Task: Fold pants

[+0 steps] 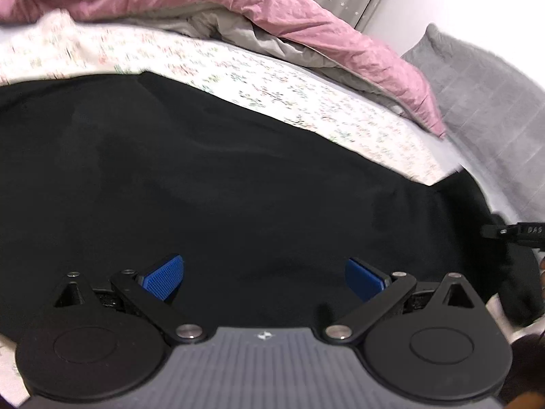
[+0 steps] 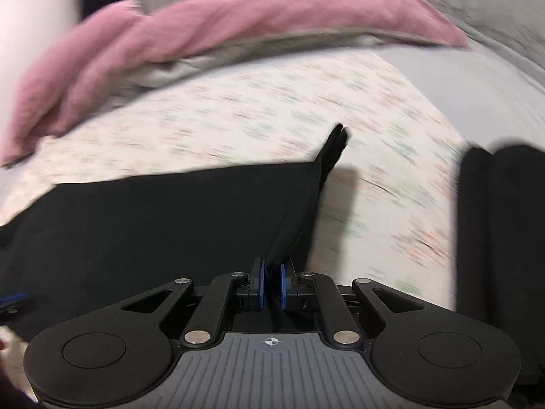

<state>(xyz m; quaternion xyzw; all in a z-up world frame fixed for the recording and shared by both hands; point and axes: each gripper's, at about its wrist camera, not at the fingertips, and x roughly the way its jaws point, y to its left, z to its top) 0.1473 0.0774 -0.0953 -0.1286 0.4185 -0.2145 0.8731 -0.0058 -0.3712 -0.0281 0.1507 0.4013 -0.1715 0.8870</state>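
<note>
Bedding filled the upper part of both views: a pink duvet (image 1: 238, 3) was bunched across the top, a grey pillow (image 1: 487, 102) lay at the upper right of the left view, and a floral sheet (image 2: 259, 116) was spread beneath. Black pants (image 1: 218, 184) were laid flat across the middle of the bed. In the left view the left gripper (image 1: 264, 277) was seen with its blue fingers (image 1: 163, 277) spread wide over the cloth, nothing between them. Only the right view showed the right gripper (image 2: 271, 281) pinched shut on a raised edge of the pants, and a second dark fabric (image 2: 500, 238) at the right edge.
</note>
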